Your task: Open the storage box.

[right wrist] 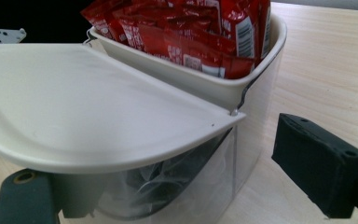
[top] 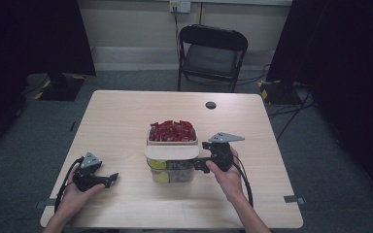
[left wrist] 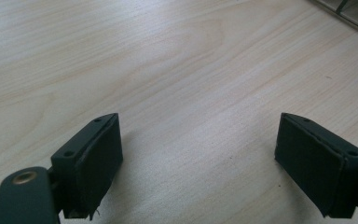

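A container (top: 172, 171) stands mid-table. Its white upper tray (right wrist: 242, 81) is packed with red sachets (top: 172, 130), and a white lid flap (right wrist: 88, 112) juts toward the near side. The clear lower part (right wrist: 205, 186) holds dark and yellow-green packets. My right gripper (top: 200, 165) is at the container's right side, low down and open. In the right gripper view, my right gripper (right wrist: 196, 186) has one pad (right wrist: 319, 170) clear of the wall, while the other jaw sits under the lid's rim. My left gripper (top: 112, 177) rests open on bare table to the left, with nothing between its pads (left wrist: 95, 158).
The wooden table (top: 126, 116) has a dark round hole (top: 210, 105) near its far edge. A black folding chair (top: 212, 53) stands beyond the table. Cables trail from both grippers toward the near edge.
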{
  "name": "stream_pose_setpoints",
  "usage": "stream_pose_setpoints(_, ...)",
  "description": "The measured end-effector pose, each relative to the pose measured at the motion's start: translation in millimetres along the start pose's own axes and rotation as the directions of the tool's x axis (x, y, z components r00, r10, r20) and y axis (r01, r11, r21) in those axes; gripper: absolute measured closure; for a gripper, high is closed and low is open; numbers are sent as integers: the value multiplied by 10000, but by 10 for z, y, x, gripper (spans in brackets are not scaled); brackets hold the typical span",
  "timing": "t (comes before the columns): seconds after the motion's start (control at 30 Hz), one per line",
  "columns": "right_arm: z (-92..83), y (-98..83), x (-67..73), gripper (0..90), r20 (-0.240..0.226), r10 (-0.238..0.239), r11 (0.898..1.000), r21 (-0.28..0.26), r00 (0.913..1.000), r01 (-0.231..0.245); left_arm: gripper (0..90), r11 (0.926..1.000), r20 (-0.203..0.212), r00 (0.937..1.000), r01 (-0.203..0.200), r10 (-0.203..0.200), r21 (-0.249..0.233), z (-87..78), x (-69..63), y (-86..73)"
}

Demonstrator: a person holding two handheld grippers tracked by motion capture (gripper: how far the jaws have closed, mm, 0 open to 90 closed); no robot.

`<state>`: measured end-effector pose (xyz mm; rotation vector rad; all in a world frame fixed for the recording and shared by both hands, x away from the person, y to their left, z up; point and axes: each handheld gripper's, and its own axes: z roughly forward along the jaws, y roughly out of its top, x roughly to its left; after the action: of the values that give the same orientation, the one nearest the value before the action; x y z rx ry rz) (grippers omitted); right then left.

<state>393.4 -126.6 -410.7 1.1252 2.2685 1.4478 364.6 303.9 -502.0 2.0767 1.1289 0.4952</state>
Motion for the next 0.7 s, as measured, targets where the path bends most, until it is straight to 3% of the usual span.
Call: stream_pose_setpoints(0.7,109,175,-74,138,-108,273,9995,-177,9996,-275,144,10000,2,10000,4,-4,-1,0,0,0)
